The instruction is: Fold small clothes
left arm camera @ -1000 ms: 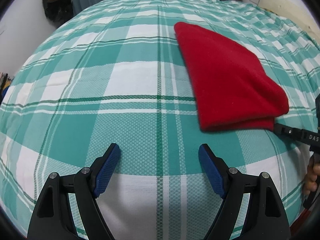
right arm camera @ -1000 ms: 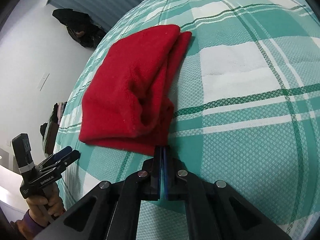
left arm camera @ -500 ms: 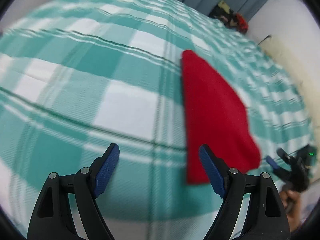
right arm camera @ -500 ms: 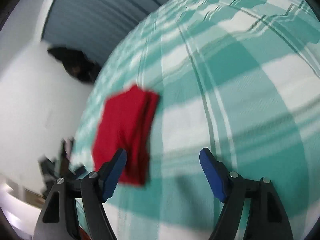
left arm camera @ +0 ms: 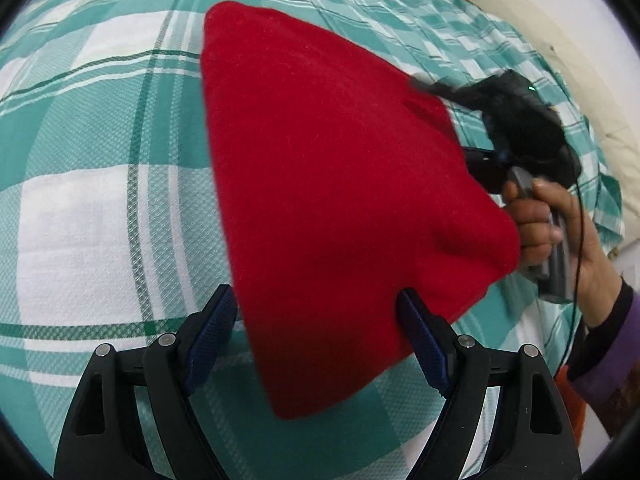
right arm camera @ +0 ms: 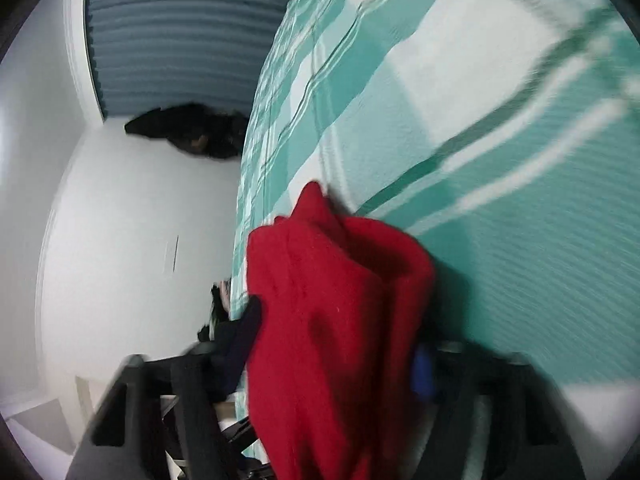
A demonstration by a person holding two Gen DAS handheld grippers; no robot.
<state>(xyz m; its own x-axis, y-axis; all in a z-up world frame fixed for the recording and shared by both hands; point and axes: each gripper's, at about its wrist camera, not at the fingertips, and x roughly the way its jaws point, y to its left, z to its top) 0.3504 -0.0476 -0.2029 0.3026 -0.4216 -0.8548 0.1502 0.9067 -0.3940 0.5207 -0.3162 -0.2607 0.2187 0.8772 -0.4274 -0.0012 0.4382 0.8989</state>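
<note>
Left wrist view: the folded red garment lies on the bed, whose cover is a teal-and-white plaid. It tapers from a narrow far end to a wide near end, and that near end sits between the blue pads of the left tongs. These tongs have just been closing a little, yet they stand spread; the right pad is at the garment's edge, the left pad is just beside its other edge, and neither visibly presses the cloth. On the garment's right side the right tongs reach in at its edge, blurred, held by a hand with a dark and purple sleeve behind it.

Right wrist view: the picture is smeared by motion. The red garment fills the space between the fingers of the right tongs, bunched and raised off the bed at this end. These tongs have just been closing with the cloth between them; whether the pads already pinch it cannot be told from the blur. Left of the garment, beyond the bed's edge, are a white wall, a blue-grey curtain and a dark heap by the curtain's foot.
</note>
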